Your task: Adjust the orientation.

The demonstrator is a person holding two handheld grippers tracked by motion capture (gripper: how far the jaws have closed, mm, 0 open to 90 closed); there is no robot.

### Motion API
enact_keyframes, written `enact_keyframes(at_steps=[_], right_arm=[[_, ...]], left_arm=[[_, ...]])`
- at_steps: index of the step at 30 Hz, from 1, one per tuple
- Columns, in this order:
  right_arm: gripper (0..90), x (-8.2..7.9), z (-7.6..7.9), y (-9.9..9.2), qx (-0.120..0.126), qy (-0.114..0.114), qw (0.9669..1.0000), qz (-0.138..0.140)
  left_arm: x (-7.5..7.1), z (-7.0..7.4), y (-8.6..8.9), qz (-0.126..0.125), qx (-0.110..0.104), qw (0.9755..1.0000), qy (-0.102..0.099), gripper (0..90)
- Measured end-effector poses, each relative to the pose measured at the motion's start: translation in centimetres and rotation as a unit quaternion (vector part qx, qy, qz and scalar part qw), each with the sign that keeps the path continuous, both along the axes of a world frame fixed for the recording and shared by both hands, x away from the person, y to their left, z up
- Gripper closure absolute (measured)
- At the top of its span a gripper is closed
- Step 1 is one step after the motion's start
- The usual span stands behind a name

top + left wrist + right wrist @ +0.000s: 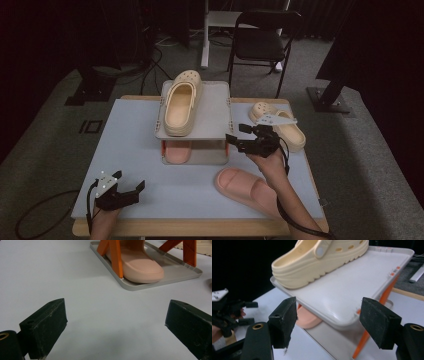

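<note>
A two-level rack point(212, 122) stands mid-table, its grey shelves held on orange legs point(364, 340). A cream clog point(182, 102) lies on the top shelf point(352, 282) and a pink slide point(177, 151) on the lower tray point(160, 280). A second cream clog point(295, 135) rests on the table to the right. A second pink slide point(240, 186) lies near the front edge. My right gripper point(235, 134) is open and empty, its jaws level with the top shelf's right front corner. My left gripper point(131, 180) is open over bare table at the front left.
The pale blue tabletop point(130, 145) has free room left of the rack. A black folding chair point(260, 42) and stand bases sit on the carpet beyond the table. My right forearm crosses above the pink slide at the front.
</note>
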State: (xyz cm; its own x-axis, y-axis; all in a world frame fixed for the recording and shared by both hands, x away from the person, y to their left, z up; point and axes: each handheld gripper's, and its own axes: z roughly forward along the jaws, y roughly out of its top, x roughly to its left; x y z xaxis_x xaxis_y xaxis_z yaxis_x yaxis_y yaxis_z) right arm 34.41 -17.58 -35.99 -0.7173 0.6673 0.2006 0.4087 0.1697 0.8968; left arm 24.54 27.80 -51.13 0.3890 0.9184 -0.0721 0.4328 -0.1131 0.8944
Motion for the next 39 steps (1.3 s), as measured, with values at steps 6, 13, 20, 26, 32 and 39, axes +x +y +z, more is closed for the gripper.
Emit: enact_keyframes(at_steps=[6, 13, 20, 26, 32, 39], right_arm=[[29.4, -0.5, -1.5, -1.6, -0.013, -0.001, 0.9999, -0.002], [29.4, -0.8, -3.4, -3.3, -0.025, 0.011, 0.9996, -0.007], [29.4, -1.4, -5.5, -5.4, -0.033, 0.025, 0.999, -0.016], [29.4, -2.0, -6.8, -6.8, -0.035, 0.035, 0.9986, -0.019], [29.5, -2.6, -7.9, -7.8, -0.04, 0.044, 0.998, -0.021], [29.6, -3.3, -9.3, -8.6, -0.045, 0.062, 0.997, -0.016]], left_arm=[[0.0, -0.1, 0.0, -0.002, 0.002, 1.0, 0.001, 3.5], [0.0, 0.0, -0.1, -0.003, 0.0, 1.0, 0.0, 3.5], [0.1, -0.1, -0.1, -0.003, 0.0, 1.0, 0.001, 3.5], [0.1, -0.2, -0.2, -0.004, 0.0, 1.0, 0.002, 3.6], [0.1, -0.1, -0.3, -0.005, 0.0, 1.0, 0.001, 3.5], [0.1, -0.1, -0.3, -0.005, -0.001, 1.0, 0.001, 3.5]])
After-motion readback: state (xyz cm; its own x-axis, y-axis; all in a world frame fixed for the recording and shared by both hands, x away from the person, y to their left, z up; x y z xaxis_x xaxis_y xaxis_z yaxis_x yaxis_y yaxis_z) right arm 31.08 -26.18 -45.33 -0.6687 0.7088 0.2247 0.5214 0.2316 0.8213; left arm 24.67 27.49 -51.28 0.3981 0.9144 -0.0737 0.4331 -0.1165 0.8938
